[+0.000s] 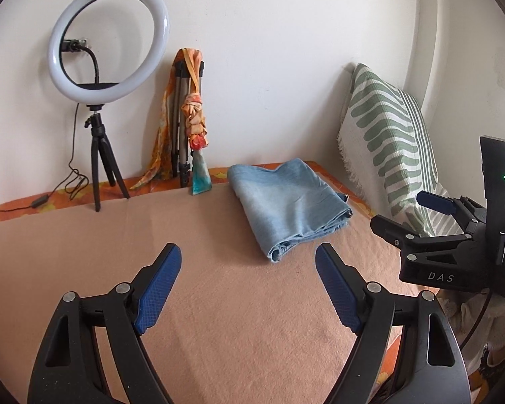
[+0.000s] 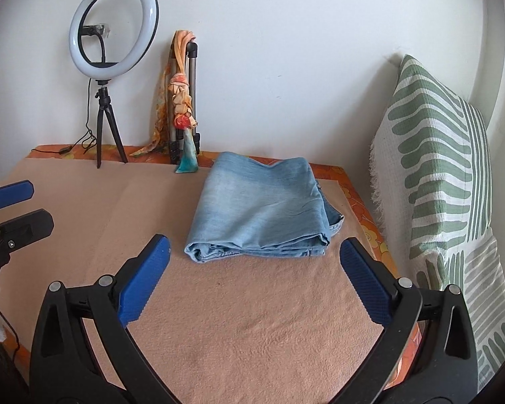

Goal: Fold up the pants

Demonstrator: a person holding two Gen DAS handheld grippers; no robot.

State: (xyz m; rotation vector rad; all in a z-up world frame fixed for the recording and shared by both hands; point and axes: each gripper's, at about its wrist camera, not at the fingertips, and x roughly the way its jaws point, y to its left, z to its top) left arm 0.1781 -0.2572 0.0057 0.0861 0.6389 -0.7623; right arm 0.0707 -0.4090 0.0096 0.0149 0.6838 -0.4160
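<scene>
Light blue denim pants (image 1: 289, 205) (image 2: 262, 208) lie folded into a compact stack on a peach blanket (image 1: 202, 303) (image 2: 245, 320), toward its far right. My left gripper (image 1: 249, 256) hovers open above the blanket, short of the pants, nothing between its blue pads. My right gripper (image 2: 252, 249) is open wide just in front of the folded stack's near edge, also holding nothing. In the left wrist view the right gripper (image 1: 417, 212) shows at the right edge. In the right wrist view the left gripper (image 2: 27, 203) shows at the left edge.
A ring light (image 1: 109, 38) (image 2: 114, 27) on a small black tripod stands at the back left, its cable trailing on the orange sheet. A folded tripod with an orange scarf (image 1: 192, 118) (image 2: 181, 97) leans on the wall. A green-striped pillow (image 1: 394, 141) (image 2: 444, 175) stands at the right.
</scene>
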